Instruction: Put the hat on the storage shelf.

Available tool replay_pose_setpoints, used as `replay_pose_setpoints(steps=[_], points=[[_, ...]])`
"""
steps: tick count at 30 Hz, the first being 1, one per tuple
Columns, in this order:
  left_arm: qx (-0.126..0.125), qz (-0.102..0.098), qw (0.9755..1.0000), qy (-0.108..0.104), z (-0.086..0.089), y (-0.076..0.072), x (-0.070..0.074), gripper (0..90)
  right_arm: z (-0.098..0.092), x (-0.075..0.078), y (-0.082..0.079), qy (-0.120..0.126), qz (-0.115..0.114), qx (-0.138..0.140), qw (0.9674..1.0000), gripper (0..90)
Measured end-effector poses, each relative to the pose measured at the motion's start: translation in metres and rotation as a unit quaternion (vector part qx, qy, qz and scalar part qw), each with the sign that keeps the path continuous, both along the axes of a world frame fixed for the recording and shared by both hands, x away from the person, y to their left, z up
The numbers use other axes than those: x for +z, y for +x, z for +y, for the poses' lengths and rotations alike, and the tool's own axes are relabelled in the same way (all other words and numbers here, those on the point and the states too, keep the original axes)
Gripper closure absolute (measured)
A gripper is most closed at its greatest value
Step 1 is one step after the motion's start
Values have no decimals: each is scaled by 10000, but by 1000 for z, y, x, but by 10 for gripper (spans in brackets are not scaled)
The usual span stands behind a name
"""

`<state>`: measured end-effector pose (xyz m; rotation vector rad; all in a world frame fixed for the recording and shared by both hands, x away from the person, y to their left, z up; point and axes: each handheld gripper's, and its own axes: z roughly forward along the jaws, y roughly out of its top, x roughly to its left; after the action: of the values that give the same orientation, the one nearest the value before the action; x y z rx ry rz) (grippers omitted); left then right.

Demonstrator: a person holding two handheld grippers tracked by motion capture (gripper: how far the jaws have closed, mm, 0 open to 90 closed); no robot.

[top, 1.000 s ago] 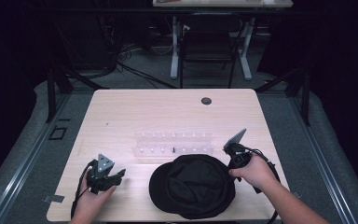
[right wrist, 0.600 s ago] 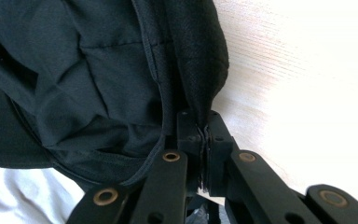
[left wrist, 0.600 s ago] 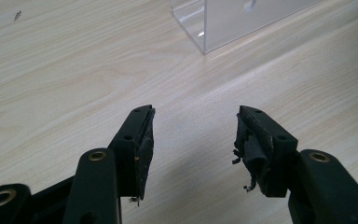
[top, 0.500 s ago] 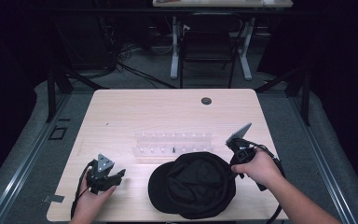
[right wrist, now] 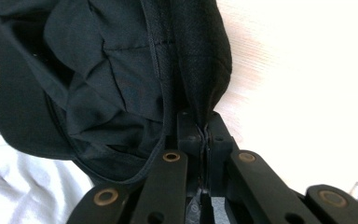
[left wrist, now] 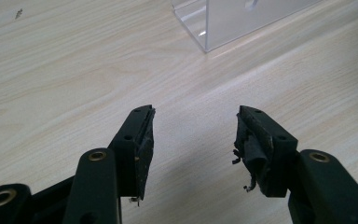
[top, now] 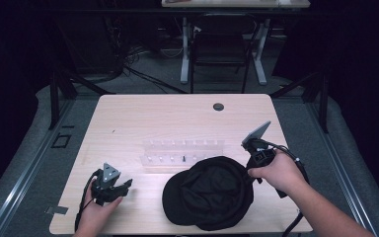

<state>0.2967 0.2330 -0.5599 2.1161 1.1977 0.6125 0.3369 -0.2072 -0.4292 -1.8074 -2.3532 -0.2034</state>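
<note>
At the left of the high view, the left gripper (top: 124, 185) rests low over the wooden table (top: 177, 118) near its front left corner, held in the person's left hand (top: 98, 210), with its cable looping beside the wrist. In the left gripper view its jaws stand well apart with bare tabletop between them; nothing is gripped. Worn padding hangs in shreds from the inner face of one jaw.

Toward the middle of the table lies a clear plastic rack (top: 182, 153), long and low, with a row of small pegs and one dark small item in it, too small to identify. Its near corner appears ahead of the left gripper (left wrist: 193, 140) in that gripper's own view, well apart from the jaws.

Just in front of the rack, a black cap (top: 207, 195) sits near the table's front edge, hollow side up, its right edge lifted.

At the right, the right gripper (top: 249, 170), held in the right hand (top: 274, 173), is clamped on that raised edge. In the right gripper view the jaws are pressed together on the cap's fabric rim (right wrist: 200, 70), with the lining hanging to the left.
</note>
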Motion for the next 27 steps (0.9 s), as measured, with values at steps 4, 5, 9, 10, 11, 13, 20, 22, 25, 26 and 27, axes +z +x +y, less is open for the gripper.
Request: replay_pose_setpoints(steps=[4, 5, 9, 10, 11, 13, 20, 22, 25, 26, 27], points=[[-14, 1, 10000, -6, 0, 0, 0, 468, 0, 11, -1, -40, -33, -26, 10000, 879], [-9, -1, 10000, -9, 0, 0, 0, 468, 0, 13, -2, -48, -26, -15, 10000, 879], [6, 6, 10000, -12, 0, 0, 0, 468, 0, 23, -3, -33, 1, -56, 10000, 880], [9, 6, 10000, -14, 0, 0, 0, 468, 1, 25, -4, -40, -49, -111, 9999, 880], [2, 4, 10000, -12, 0, 0, 0, 469, 1, 28, -5, -71, -70, -114, 9999, 880], [-2, 3, 10000, -11, 0, 0, 0, 468, 0, 33, -5, -137, -58, -93, 9998, 879], [-5, 2, 10000, -8, 0, 0, 0, 468, 0, 51, -7, -333, -164, -85, 9993, 880], [6, 2, 10000, -25, -1, 0, 0, 468, 1, 56, -7, -371, -221, -113, 9990, 880], [-1, 1, 10000, -11, 0, 0, 0, 468, 2, 61, -6, -349, -246, -150, 9990, 880], [6, 9, 10000, -15, 0, 0, -1, 468, 2, 63, -6, -336, -257, -159, 9990, 880], [6, 11, 10000, -14, 0, 0, -1, 468, 2, 66, -5, -352, -211, -97, 9991, 880]])
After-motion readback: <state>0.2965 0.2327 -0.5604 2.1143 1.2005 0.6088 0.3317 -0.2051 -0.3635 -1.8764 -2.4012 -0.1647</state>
